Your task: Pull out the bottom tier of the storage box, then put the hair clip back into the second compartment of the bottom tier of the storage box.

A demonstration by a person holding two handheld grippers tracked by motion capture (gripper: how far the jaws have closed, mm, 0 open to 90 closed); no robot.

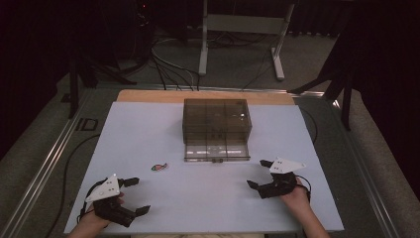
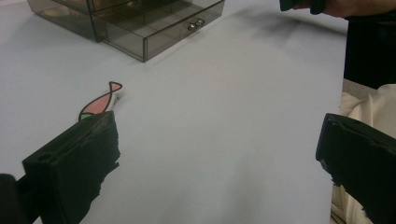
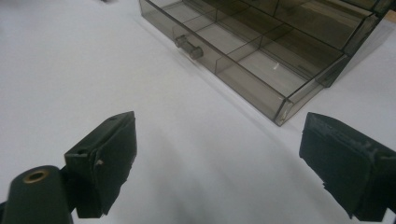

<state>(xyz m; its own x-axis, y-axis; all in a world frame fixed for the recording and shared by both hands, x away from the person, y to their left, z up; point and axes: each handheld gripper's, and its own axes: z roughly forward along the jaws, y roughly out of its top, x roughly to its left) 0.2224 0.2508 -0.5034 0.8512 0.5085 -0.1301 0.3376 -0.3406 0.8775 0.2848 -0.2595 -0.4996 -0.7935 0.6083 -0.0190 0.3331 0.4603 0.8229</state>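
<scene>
A smoky clear drawer box [image 1: 217, 121] stands at the middle back of the white table, its bottom drawer [image 1: 216, 152] pulled out toward me, with a small knob [image 3: 189, 47] on its front. A small flat fish-shaped piece [image 1: 159, 166], pink with a green end, lies left of the drawer; it lies just beyond my left jaw, fish [image 2: 100, 101] in the left gripper view. My left gripper [image 1: 137, 196] rests open at the front left. My right gripper [image 1: 259, 174] is open at the front right, pointing at the drawer [image 3: 243, 60], nothing between its jaws.
The white table top [image 1: 163, 129] has a wooden strip at its far edge. Cables and a table frame [image 1: 242, 29] stand on the floor beyond. A cloth-covered lap [image 2: 364, 107] lies past the table's near edge.
</scene>
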